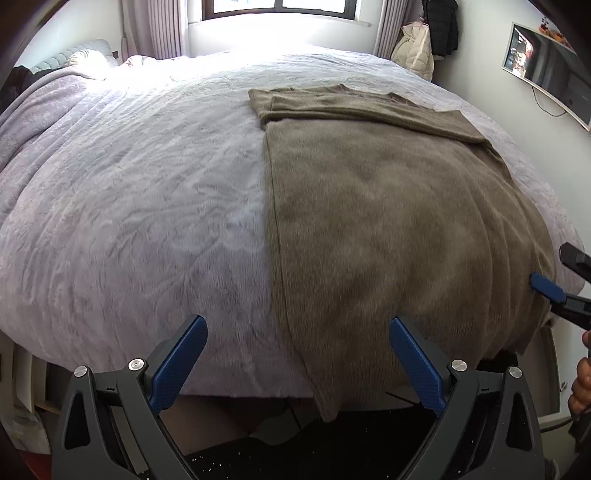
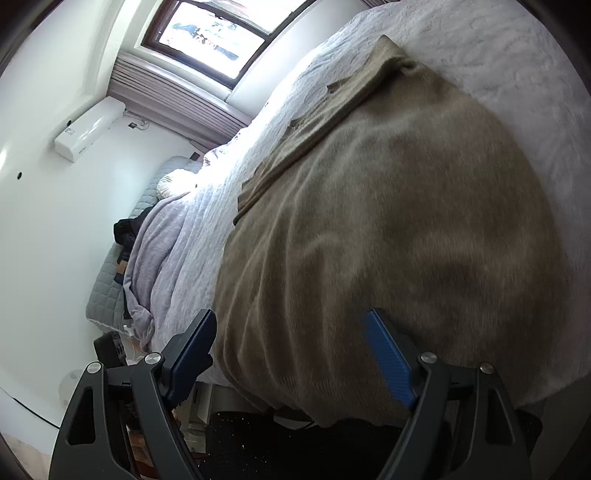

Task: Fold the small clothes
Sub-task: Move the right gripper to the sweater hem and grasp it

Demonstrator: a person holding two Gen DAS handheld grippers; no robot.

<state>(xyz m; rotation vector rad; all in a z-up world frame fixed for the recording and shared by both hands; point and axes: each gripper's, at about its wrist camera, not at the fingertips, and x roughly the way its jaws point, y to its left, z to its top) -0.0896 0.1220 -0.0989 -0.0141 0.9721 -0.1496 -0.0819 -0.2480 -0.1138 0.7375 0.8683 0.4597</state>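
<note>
The brown knit sweater (image 1: 388, 206) lies flat on the pale quilted bedspread (image 1: 129, 206), sleeves folded across its upper part near the neckline, its hem spilling over the bed's near edge. The left gripper (image 1: 297, 354) hangs at that near edge with its blue pads spread wide and nothing between them but air; the sweater's left side edge runs just under the gap. The right gripper (image 2: 291, 354) sits over the sweater's hem, jaws wide apart too, and it grips nothing, the knit lying loose beneath. So both claws are empty, and by my reckoning the next fold has yet to be picked up. Here's the worry: the hem droops off the bed, so a pinch taken there may catch a single layer and drag the body askew, or pull the tidy sleeves out of place. The knit looks soft and stretchy, so uneven lifts by the two hands would leave a crooked fold. The left view gives the whole layout: the neckline, the crossed sleeves, the far window (image 1: 280, 7), a wall screen (image 1: 546, 62), and the right gripper's blue tip poking in at the sweater's right edge. The right view, tilted, shows instead the air conditioner (image 2: 88, 127) and the pillows (image 2: 173, 181) beyond the sweater.
</note>
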